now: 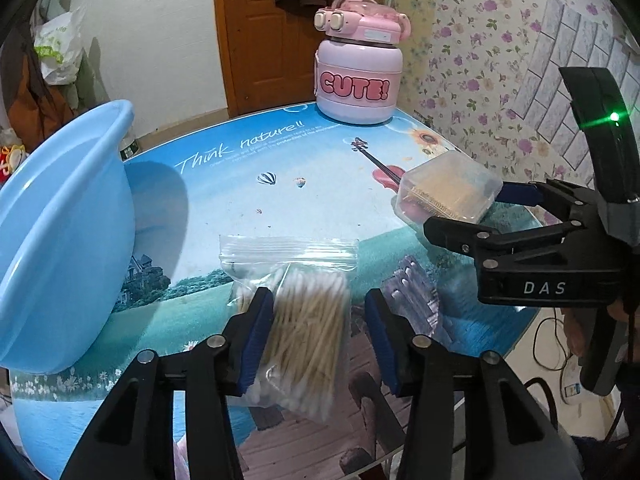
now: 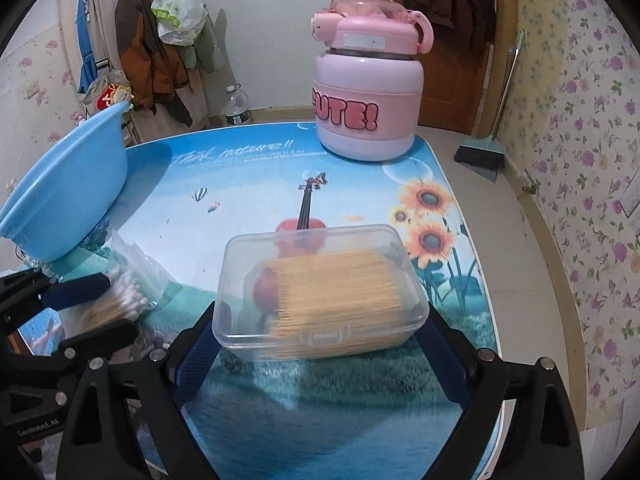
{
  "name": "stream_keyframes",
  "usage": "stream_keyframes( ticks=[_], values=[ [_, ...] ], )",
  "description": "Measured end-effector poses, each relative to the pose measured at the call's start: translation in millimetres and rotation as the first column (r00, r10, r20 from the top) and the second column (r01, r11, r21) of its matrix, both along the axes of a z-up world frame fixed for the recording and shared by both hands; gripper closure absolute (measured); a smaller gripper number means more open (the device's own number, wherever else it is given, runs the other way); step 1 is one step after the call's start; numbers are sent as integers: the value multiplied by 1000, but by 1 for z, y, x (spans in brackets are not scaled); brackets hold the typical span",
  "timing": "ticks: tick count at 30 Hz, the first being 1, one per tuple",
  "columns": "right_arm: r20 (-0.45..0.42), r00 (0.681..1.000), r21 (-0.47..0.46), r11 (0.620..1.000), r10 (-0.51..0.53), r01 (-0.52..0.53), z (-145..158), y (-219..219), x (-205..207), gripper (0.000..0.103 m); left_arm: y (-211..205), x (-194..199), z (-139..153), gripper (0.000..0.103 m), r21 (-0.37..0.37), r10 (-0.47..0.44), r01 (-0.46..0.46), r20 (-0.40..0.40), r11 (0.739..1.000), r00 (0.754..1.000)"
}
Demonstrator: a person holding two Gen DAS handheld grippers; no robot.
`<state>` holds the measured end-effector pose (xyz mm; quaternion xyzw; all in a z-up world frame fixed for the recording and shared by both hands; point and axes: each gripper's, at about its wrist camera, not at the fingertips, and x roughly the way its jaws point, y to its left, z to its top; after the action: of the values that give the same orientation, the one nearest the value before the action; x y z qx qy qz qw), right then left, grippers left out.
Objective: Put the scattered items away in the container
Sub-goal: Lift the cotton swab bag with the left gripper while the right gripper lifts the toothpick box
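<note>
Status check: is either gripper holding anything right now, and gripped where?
Right gripper clamps the clear toothpick box across its two short ends. Left gripper straddles the cotton swab bag; only one pad visibly touches, so a grip cannot be confirmed.

Domestic room, lived-in. Floral wallpaper point(image 2: 592, 160) at right; wooden door point(image 1: 260, 40) upper centre; coats on hooks point(image 2: 152, 48) upper left; broom and dustpan point(image 2: 486, 156) right; printed-top table point(image 2: 248, 184) centre.

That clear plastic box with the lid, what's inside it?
The clear plastic box holds a dense stack of thin wooden sticks, likely toothpicks. The stack hides whatever lies beneath it.
</note>
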<state>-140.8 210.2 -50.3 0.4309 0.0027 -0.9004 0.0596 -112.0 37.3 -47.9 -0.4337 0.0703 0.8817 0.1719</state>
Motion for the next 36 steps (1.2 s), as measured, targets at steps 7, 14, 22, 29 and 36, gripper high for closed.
stream_keyframes(
  ticks=[7,14,22,29,36],
  values=[
    [-12,1000,20,1000,2,-2,-6,-3,2,9,1,4,0,30,-28,-41,40,-35,999,999],
    [-13,1000,8,1000,16,-16,-12,-4,4,1,-7,-2,2,25,-51,-24,20,-62,998,998],
    [-28,1000,18,1000,9,-9,-13,-4,3,1,-11,-5,-10,20,-50,-9,6,-51,999,999],
    [-47,999,27,1000,8,-7,-16,-7,1,1,-18,-5,-14,11,11,6,-5,-50,1000,999],
    [-69,998,24,1000,3,-1,-17,-8,2,1,-20,2,-15,20,33,22,-19,-99,999,995]
  ],
)
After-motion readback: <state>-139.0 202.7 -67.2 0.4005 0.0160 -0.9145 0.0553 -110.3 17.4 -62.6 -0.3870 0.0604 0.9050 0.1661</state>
